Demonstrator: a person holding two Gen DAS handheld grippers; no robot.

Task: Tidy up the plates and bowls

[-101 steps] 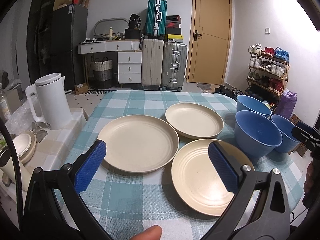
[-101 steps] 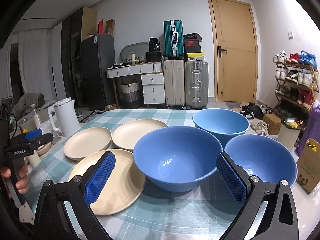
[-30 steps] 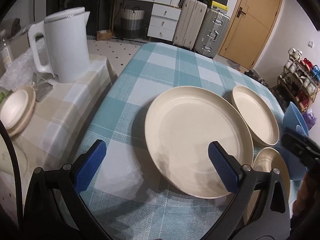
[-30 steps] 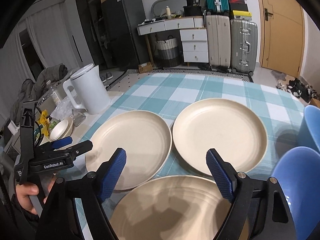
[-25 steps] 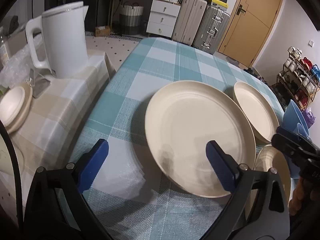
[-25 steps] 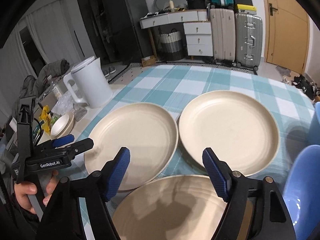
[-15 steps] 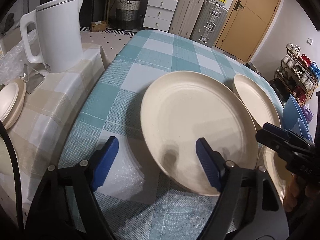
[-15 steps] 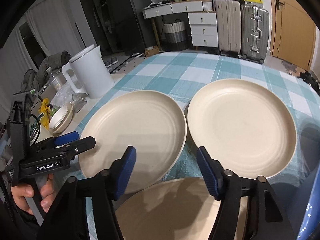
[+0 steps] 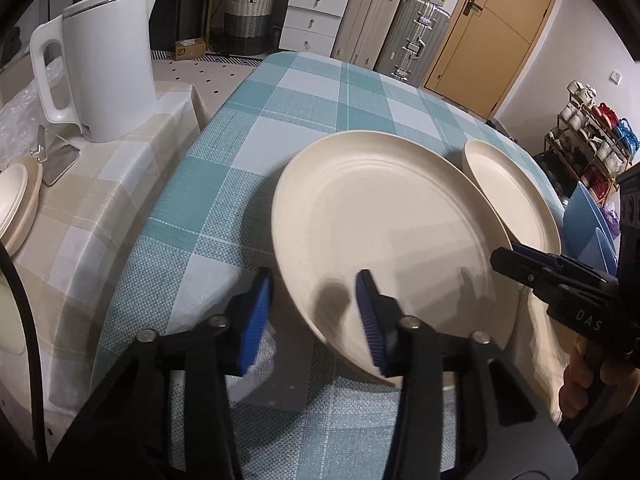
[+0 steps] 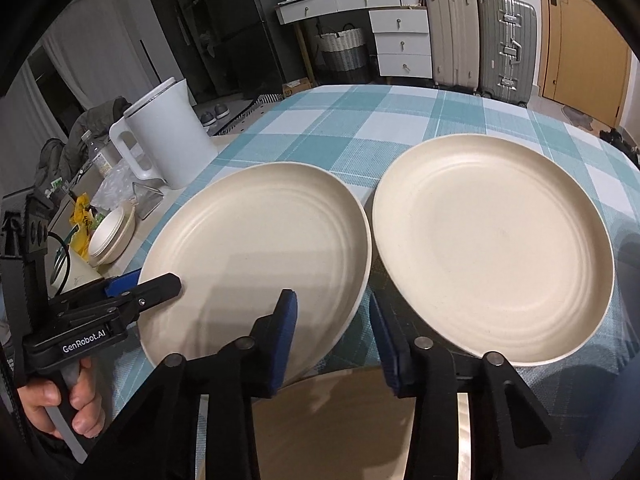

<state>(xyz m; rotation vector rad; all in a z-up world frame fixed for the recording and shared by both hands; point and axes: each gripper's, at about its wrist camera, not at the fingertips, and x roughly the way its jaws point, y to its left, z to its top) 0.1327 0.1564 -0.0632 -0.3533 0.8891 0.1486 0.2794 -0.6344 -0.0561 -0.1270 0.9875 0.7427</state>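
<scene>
Now narrowed from wide: left hand-held gripper (image 9: 314, 310) half-spread astride left plate (image 9: 384, 240) rim, right hand-held gripper (image 10: 332, 330) likewise, neither pinching yet; stacking plates imminent.

"GenRobot.AI" stands in white letters on the black body of the left gripper (image 10: 140, 290), at 8 o'clock in the right wrist view. "DAS" stands on the black body of the right gripper (image 9: 516, 260), at 4 o'clock in the left wrist view.
</scene>
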